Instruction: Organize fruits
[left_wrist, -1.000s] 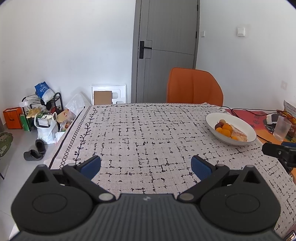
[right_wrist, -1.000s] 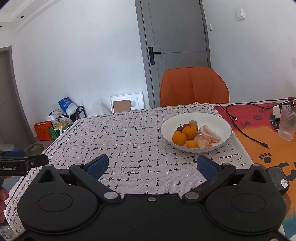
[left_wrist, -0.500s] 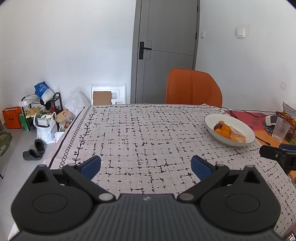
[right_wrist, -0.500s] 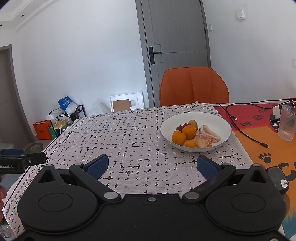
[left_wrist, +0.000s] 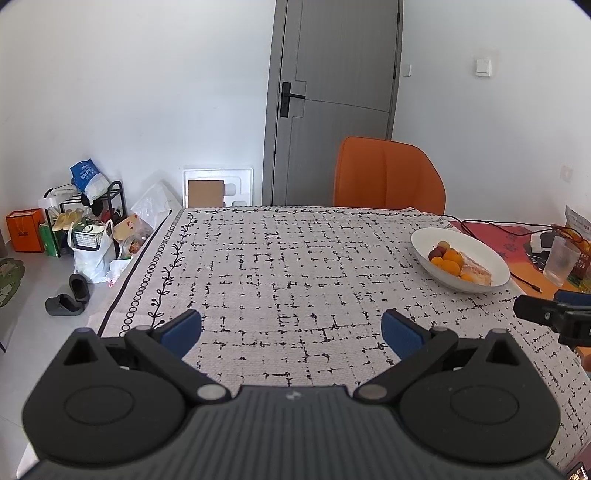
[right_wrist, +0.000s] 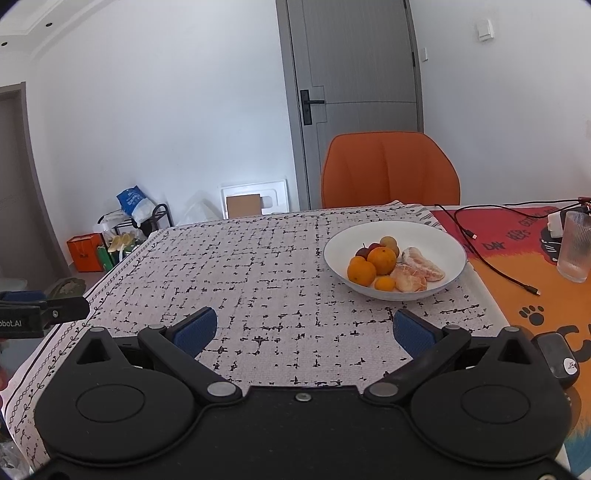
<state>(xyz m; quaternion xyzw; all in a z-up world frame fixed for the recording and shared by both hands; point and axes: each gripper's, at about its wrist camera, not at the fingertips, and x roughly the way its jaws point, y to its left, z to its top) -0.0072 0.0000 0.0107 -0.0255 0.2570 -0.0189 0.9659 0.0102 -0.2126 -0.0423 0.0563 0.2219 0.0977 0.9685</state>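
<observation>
A white bowl (right_wrist: 439, 236) stands on the patterned tablecloth (right_wrist: 266, 280), ahead and right of my right gripper (right_wrist: 303, 330). It holds oranges (right_wrist: 381, 259), a small red fruit, a yellowish fruit and peeled citrus pieces (right_wrist: 421, 271). The right gripper is open and empty, low over the cloth. In the left wrist view the bowl (left_wrist: 491, 260) sits at the far right. My left gripper (left_wrist: 291, 332) is open and empty over the cloth (left_wrist: 280, 273). The right gripper's tip shows at that view's right edge (left_wrist: 546, 314).
An orange chair (right_wrist: 388, 170) stands behind the table. A glass (right_wrist: 574, 245), black cables (right_wrist: 480, 247) and a charger lie on the orange mat to the right. A small black device (right_wrist: 557, 360) sits near the right gripper. Bags and shoes clutter the floor at left (left_wrist: 85, 240).
The left gripper has drawn back slightly, so the bowl looks a little smaller and farther in its view. The right view is almost unchanged. Both grippers stay open.
</observation>
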